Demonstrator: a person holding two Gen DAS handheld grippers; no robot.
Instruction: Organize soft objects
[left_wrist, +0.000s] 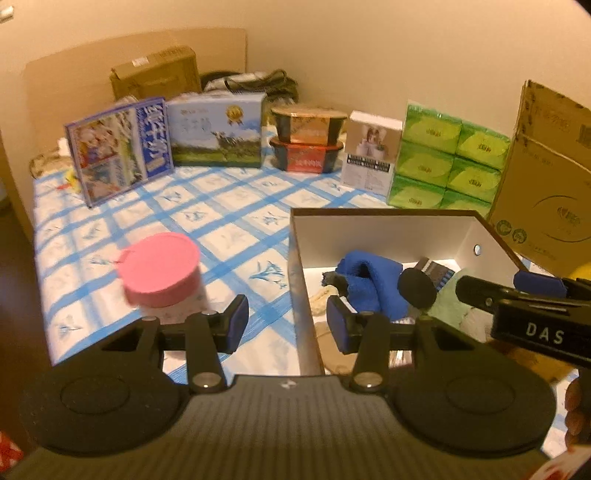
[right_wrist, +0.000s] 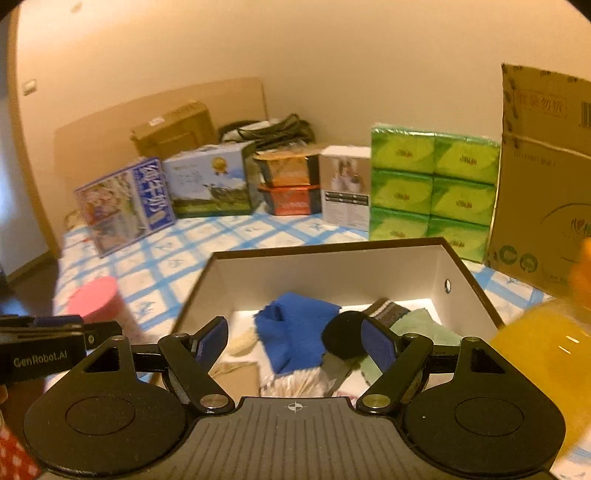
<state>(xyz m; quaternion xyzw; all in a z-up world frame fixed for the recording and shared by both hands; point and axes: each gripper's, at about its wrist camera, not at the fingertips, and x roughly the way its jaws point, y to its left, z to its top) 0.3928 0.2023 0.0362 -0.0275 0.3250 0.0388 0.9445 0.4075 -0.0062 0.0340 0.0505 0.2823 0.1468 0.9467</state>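
Soft things lie heaped in the open box (right_wrist: 369, 254), the white-walled one with the dark rim that sits on your bed's blue-checked sheet (left_wrist: 221, 221). Inside it you can see a blue cloth (right_wrist: 295, 328) folded over itself, a round black piece (right_wrist: 341, 338) just to its right, a pale green cloth (right_wrist: 421, 325) beyond that, a striped sock (right_wrist: 388, 308) near the back wall, and some cream and beige fabric (right_wrist: 295, 384) toward the near end.

Your left gripper (left_wrist: 287, 321) has its jaws partly apart with nothing between them; it hangs over the box's left wall, one pad above the sheet and the other above the box's inside. Your right gripper (right_wrist: 295, 343) has its jaws spread wide and also grips nothing; it points down into the box, above the blue cloth and the black piece.

Outside the box, a pink-lidded tub (left_wrist: 160, 271) stands on the sheet to its left. Along the wall behind you have a row of printed cartons, two stacked food tubs (left_wrist: 306, 138), a white carton (left_wrist: 371, 151) and a pack of green tissue packets (left_wrist: 448, 162). A tall cardboard box (left_wrist: 546, 177) leans at the right, and something yellow-orange (right_wrist: 546, 354), blurred, fills the right edge of the right wrist view.
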